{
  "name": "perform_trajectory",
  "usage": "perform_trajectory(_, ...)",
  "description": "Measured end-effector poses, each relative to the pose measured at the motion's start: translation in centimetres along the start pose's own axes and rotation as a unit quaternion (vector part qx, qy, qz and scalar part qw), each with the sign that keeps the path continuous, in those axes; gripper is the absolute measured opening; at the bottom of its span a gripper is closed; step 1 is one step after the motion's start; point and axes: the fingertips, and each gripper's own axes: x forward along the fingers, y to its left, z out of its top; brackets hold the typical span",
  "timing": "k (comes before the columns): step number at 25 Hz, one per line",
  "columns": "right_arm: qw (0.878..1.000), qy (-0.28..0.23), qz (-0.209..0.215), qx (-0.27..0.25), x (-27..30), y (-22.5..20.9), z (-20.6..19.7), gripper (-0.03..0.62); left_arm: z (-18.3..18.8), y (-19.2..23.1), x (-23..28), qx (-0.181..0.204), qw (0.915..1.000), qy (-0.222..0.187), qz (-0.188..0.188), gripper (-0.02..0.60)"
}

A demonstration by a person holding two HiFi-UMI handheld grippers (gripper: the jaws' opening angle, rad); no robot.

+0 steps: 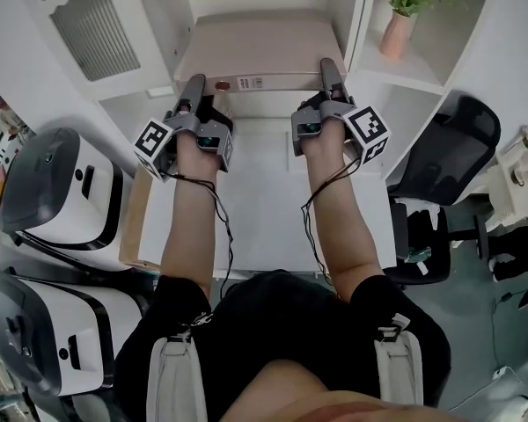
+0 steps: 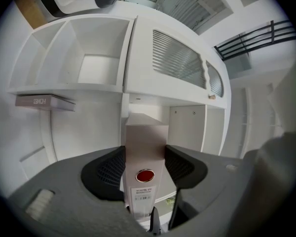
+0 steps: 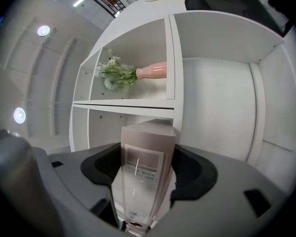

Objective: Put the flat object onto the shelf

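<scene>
A flat beige file box [image 1: 260, 47] lies level in the middle bay of the white shelf unit [image 1: 356, 25], held by its near edge. My left gripper [image 1: 194, 93] is shut on the box's near left corner. My right gripper [image 1: 332, 76] is shut on the near right corner. In the left gripper view the box [image 2: 144, 142] stands edge-on between the dark pads of the left gripper [image 2: 144, 164], with a red dot and a label facing the camera. The right gripper view shows the box [image 3: 147, 147] clamped by the right gripper [image 3: 147, 169] in the same way.
A pink vase with flowers [image 1: 396, 29] stands in the bay to the right, also seen as the vase [image 3: 150, 70]. A thin box [image 2: 42, 101] lies on a shelf at the left. Below are a white ledge [image 1: 264, 200], a black chair [image 1: 444, 156] and white machines [image 1: 62, 192].
</scene>
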Motion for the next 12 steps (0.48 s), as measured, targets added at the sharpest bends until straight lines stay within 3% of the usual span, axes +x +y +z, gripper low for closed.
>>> perform_trajectory(6,0.998,-0.014,-0.010,-0.059,1.6,0.1,0.5,0.324,0.8,-0.2,2.0,0.022,0.9997,-0.014,-0.002,0.262)
perform_trajectory(12,0.993,-0.040,-0.046,-0.097,2.3,0.0,1.0,0.341,1.7,0.5,3.4,0.065,0.9973,-0.033,0.010,0.290)
